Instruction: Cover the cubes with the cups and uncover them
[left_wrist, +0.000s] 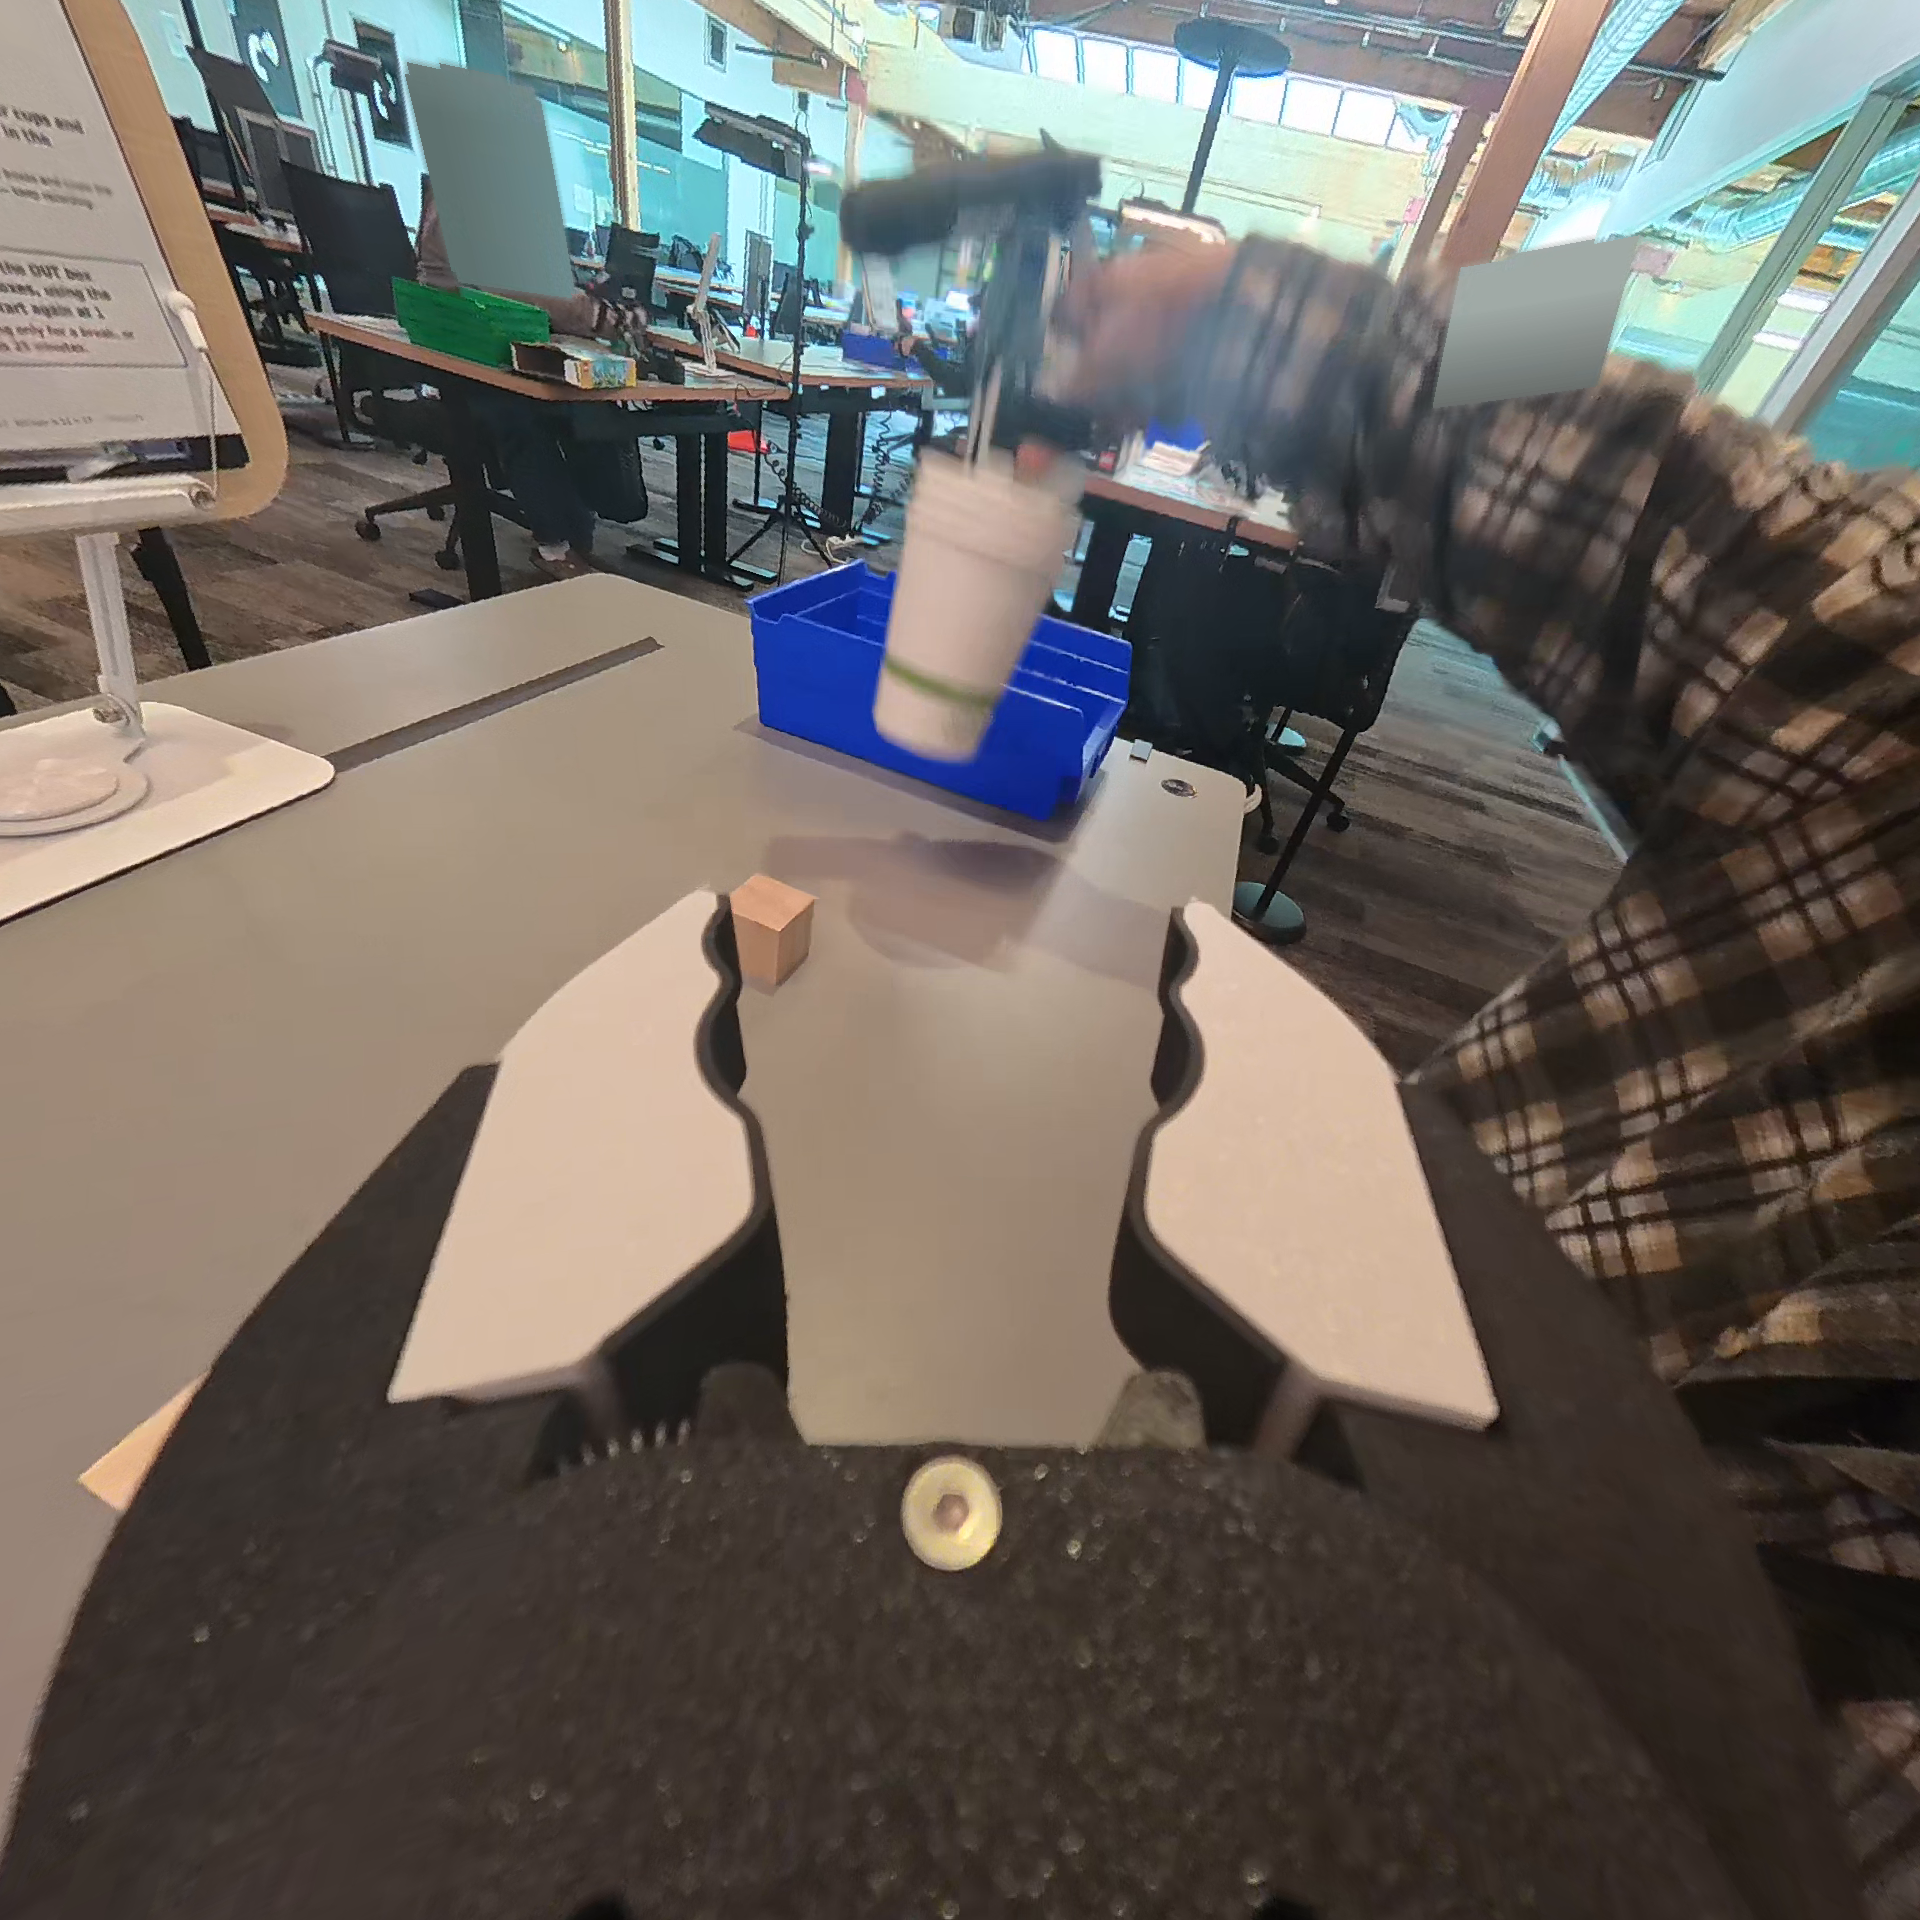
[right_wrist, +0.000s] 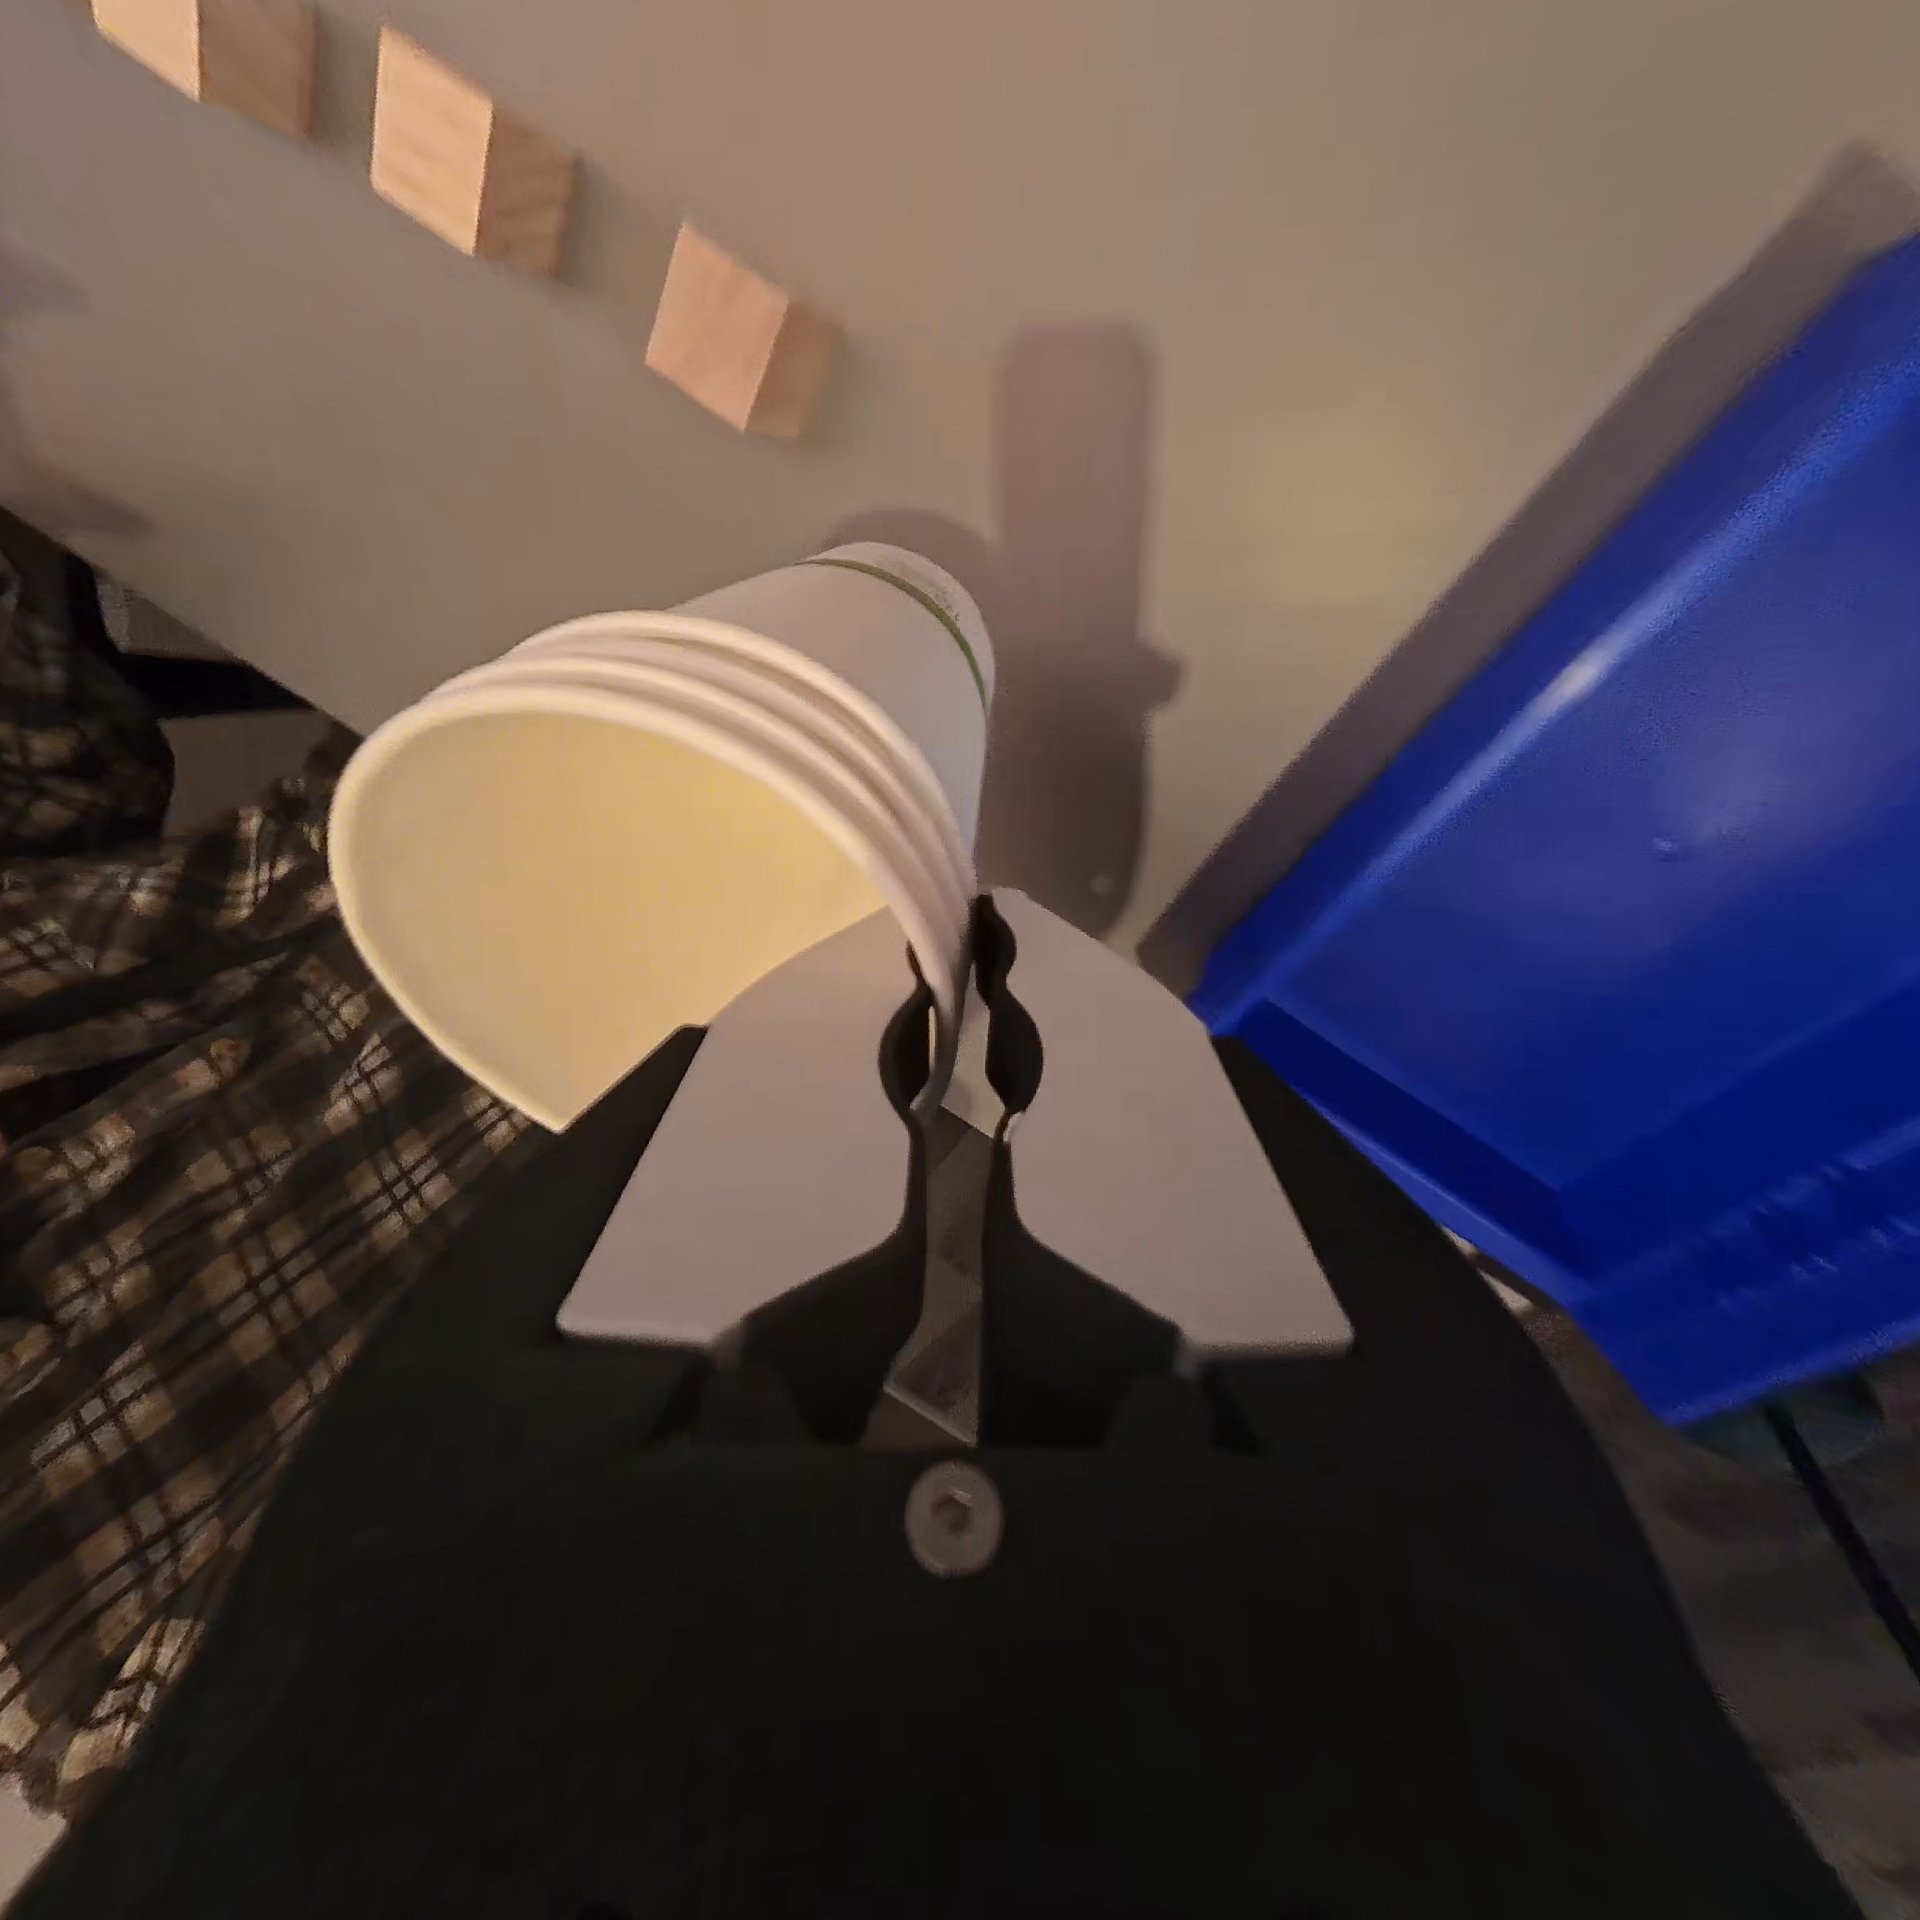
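Observation:
My right gripper (right_wrist: 961, 940) is shut on the rim of a stack of white paper cups (right_wrist: 665, 821) and holds it in the air above the grey table (right_wrist: 1299, 312). The left wrist view shows the stack (left_wrist: 961, 613) hanging mouth-up, blurred, in front of the blue bin, with that gripper (left_wrist: 1023, 457) above it. Three wooden cubes lie in a row on the table: the nearest (right_wrist: 738, 327), the middle one (right_wrist: 468, 171), the far one (right_wrist: 218, 52). My left gripper (left_wrist: 945, 925) is open and empty, low over the table, with one cube (left_wrist: 771, 927) by its left fingertip.
A blue plastic bin (left_wrist: 831, 665) stands at the table's far edge; it also fills the right of the right wrist view (right_wrist: 1610, 935). A tablet on a white stand (left_wrist: 125, 727) stands at the left. A person's plaid sleeve (left_wrist: 1662, 831) reaches in from the right.

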